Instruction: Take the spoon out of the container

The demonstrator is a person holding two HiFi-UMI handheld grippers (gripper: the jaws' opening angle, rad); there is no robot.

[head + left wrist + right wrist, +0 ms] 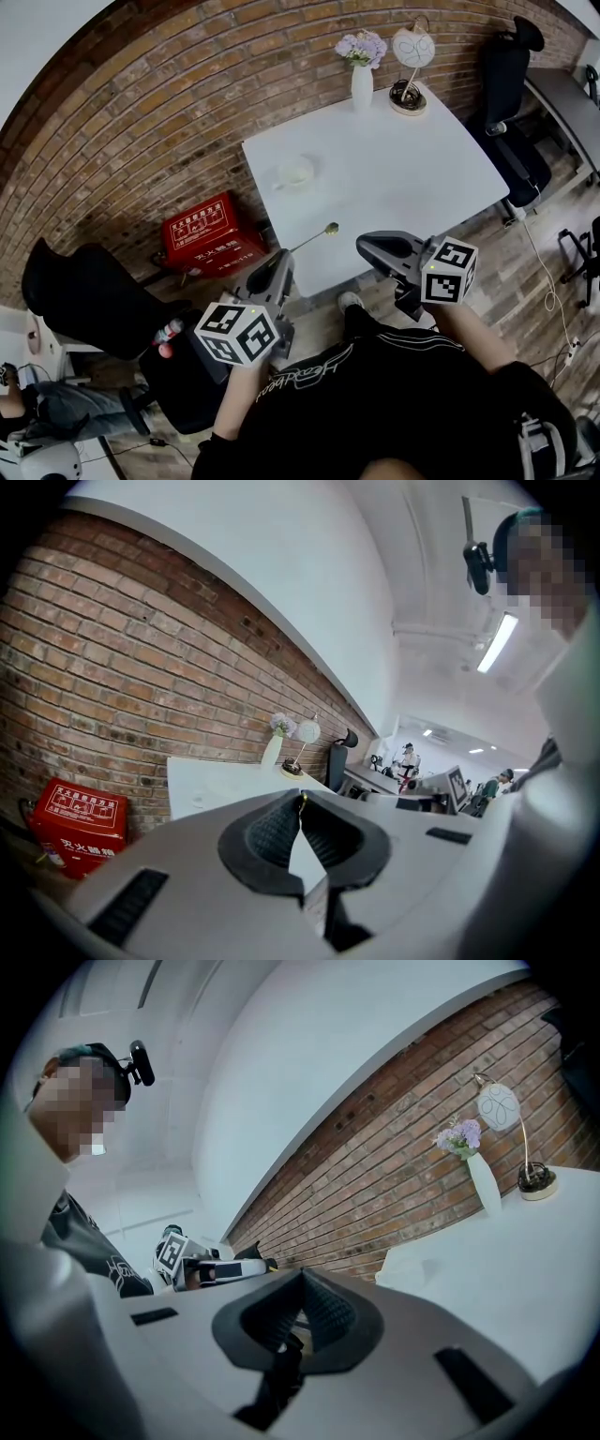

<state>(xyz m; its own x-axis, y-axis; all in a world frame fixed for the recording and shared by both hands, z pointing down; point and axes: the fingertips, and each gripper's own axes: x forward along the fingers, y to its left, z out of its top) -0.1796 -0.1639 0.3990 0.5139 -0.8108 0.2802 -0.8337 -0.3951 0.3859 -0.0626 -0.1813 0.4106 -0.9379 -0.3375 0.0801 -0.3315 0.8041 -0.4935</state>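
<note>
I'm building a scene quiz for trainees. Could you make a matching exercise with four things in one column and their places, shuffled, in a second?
Things:
1. spoon
2. container
3. vase
4. red box

Places:
A. on the floor by the brick wall
B. in the left gripper, clamped between its jaws
C. at the far edge of the table
D. on the table, towards its left side

Pairs: 1-B, 2-D, 3-C, 4-A
</note>
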